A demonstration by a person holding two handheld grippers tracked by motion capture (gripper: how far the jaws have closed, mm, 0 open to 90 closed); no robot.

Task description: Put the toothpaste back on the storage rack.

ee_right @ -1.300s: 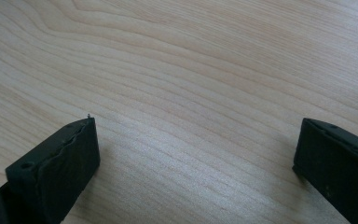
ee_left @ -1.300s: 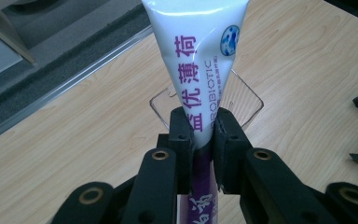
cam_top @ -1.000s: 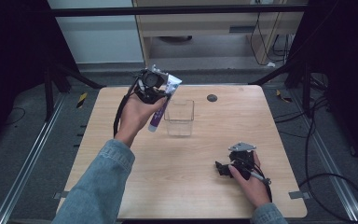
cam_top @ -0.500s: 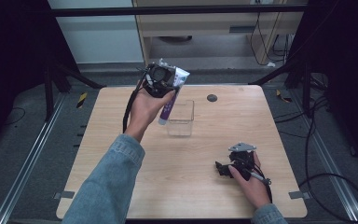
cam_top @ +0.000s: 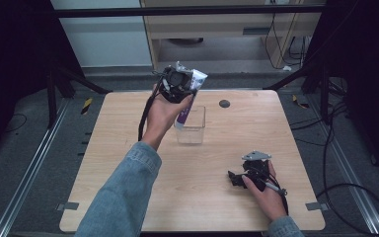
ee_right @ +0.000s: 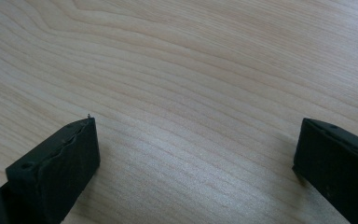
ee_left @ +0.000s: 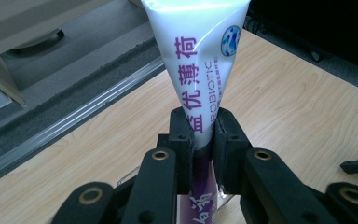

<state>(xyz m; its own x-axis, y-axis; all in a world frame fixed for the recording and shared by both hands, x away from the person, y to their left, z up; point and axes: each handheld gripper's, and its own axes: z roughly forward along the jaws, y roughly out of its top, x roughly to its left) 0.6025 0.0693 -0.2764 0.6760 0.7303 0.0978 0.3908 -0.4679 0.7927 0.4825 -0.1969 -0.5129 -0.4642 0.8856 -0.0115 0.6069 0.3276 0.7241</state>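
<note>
Clear plastic box [cam_top: 191, 126] stood mid-table [cam_top: 256, 123], a white and purple tube [cam_top: 188, 98] slanted with its lower end dipping inside, left gripper [cam_top: 176, 85] clamped on the tube's middle, tube's cap end hidden, right gripper [cam_top: 244, 177] rested apart, jaws wide, nothing between.

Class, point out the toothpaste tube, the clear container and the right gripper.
toothpaste tube [ee_left: 200, 60], left gripper view, on its white printed body.
clear container [cam_top: 193, 136], high view, on its front wall.
right gripper [cam_top: 233, 178], high view, between its fingers.
</note>
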